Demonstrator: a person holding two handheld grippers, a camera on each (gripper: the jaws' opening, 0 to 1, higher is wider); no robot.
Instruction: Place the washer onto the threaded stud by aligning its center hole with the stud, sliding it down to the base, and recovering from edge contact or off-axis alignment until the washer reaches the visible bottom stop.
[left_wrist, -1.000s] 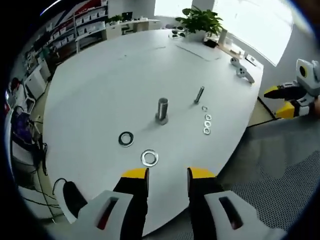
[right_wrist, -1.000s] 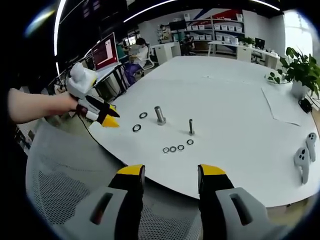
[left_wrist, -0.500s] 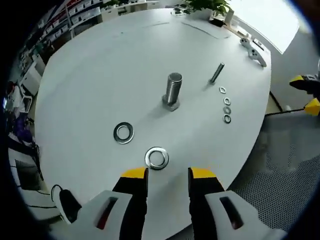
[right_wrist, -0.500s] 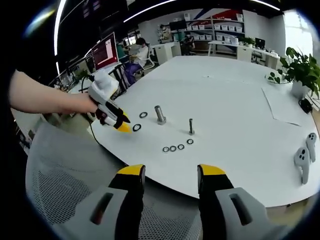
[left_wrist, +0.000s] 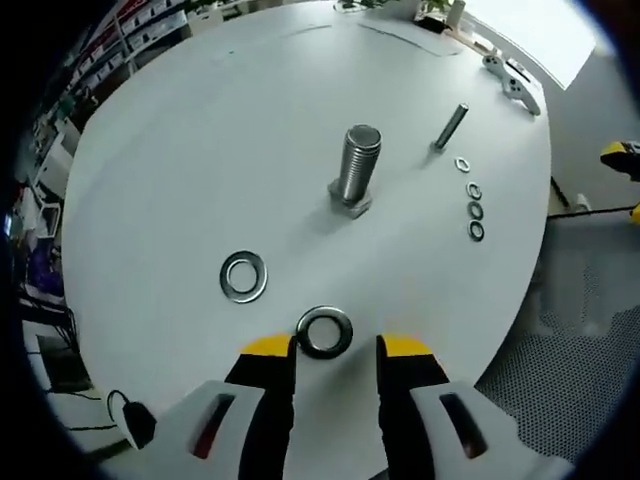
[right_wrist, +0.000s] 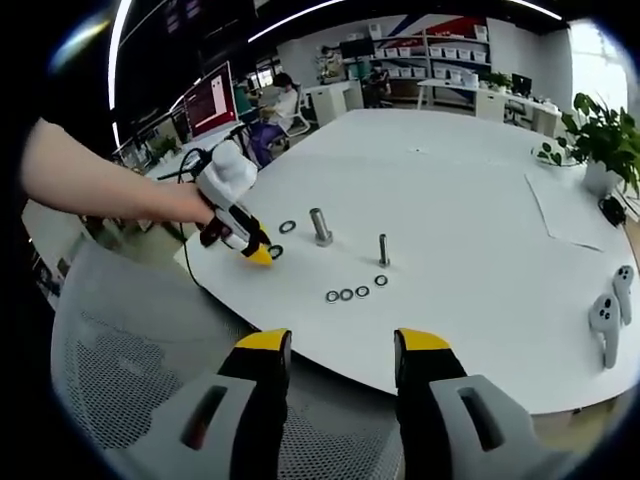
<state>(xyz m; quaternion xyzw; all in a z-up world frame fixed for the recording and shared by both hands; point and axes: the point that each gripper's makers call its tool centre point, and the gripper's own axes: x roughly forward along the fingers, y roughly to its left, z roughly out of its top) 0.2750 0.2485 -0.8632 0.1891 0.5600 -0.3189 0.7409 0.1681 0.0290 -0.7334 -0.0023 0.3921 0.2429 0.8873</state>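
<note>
White round table (left_wrist: 200, 130) carries everything. Mesh chair back (right_wrist: 130, 370) sits under the right gripper (right_wrist: 343, 352), near the table edge. Potted plant (right_wrist: 600, 140) at the table's far right side in the right gripper view, with a white game controller (right_wrist: 606, 318) nearer along that edge and a sheet of paper (right_wrist: 565, 205) between them.

Left gripper (left_wrist: 334, 347), jaws apart, is low over the table with a washer (left_wrist: 324, 332) lying flat just ahead of and between its yellow tips; cannot tell if they touch it. In the right gripper view a person's hand (right_wrist: 180, 205) holds the left gripper at the table's near-left edge.

Large threaded stud (left_wrist: 357, 170) stands upright on its hex head mid-table, bare. Second washer (left_wrist: 243, 276) lies flat left of the first, apart from it. Thin bolt (left_wrist: 450, 126) stands right of the stud; a row of small washers (left_wrist: 472, 205) lies beside it.

Right gripper hangs off the table over the chair, jaws apart, empty.
</note>
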